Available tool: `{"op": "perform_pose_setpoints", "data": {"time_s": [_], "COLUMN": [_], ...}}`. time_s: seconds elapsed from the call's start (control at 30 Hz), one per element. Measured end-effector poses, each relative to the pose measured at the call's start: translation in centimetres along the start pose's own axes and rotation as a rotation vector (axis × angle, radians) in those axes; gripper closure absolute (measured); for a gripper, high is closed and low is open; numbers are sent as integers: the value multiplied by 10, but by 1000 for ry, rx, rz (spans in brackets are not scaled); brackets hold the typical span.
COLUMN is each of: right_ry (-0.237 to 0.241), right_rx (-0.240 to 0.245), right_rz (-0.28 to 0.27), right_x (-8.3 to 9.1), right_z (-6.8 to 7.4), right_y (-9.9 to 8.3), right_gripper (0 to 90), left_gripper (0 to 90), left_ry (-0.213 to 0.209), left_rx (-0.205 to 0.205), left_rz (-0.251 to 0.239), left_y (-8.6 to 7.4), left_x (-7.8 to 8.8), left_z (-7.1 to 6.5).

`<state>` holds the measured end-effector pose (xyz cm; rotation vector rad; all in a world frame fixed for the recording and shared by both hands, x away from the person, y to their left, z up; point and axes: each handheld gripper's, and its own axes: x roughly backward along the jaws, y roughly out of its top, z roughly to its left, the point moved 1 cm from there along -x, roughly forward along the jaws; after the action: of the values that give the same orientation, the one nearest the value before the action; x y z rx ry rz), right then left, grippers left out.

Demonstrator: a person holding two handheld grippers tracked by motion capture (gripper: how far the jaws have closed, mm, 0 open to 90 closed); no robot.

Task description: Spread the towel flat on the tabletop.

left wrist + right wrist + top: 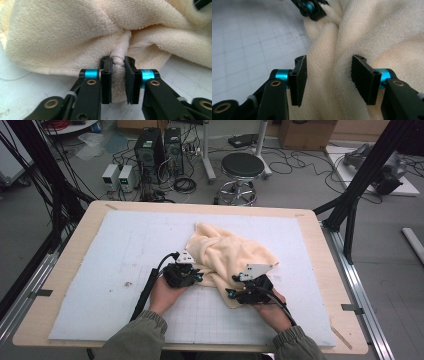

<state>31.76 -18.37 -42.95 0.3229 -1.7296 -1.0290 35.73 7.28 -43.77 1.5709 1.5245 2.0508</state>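
A cream terry towel [227, 252] lies crumpled on the white gridded mat [120, 250], right of the middle. My left gripper [196, 276] is at the towel's near left edge, shut on a pinched fold of the towel [118, 61]. My right gripper [235, 286] is at the towel's near right edge. In the right gripper view its jaws stand open [329, 75] with a ridge of towel [329, 50] lying between them, not squeezed. The left gripper [312, 7] shows at the top of that view, holding the towel's edge.
The mat covers a wooden table [65, 245] with bare rim all round. Beyond the far edge stand a stool [242, 167], computer towers [150, 150] and cables on the floor. Black frame legs [360, 175] rise at both sides.
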Motion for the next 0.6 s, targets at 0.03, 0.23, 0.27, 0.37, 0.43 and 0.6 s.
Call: {"op": "perform_pose_setpoints", "data": {"time_s": [0.03, 0.23, 0.27, 0.37, 0.43, 0.6], "right_ry": [0, -46, -44, -19, -23, -20], "right_rx": [0, 37, 39, 26, 54, 82], "right_rz": [0, 26, 24, 18, 14, -26], "right_x": [0, -8, -8, -5, -1, 11], "right_z": [0, -5, -6, -10, -9, -8], "right_y": [0, -1, 0, 3, 8, 22], "right_gripper": [511, 727, 771, 826, 834, 837], "left_gripper": [794, 816, 817, 820, 823, 827], "left_ry": [3, 2, 2, 15, 34, 66], "left_rx": [-1, -18, -17, -43, -52, -46], "left_rz": [-1, -10, -17, -25, -36, -78], "left_y": [0, 2, 3, 3, 1, -10], "left_x": [1, 12, 15, 29, 42, 90], "left_z": [0, -2, -3, -5, -4, 3]}}
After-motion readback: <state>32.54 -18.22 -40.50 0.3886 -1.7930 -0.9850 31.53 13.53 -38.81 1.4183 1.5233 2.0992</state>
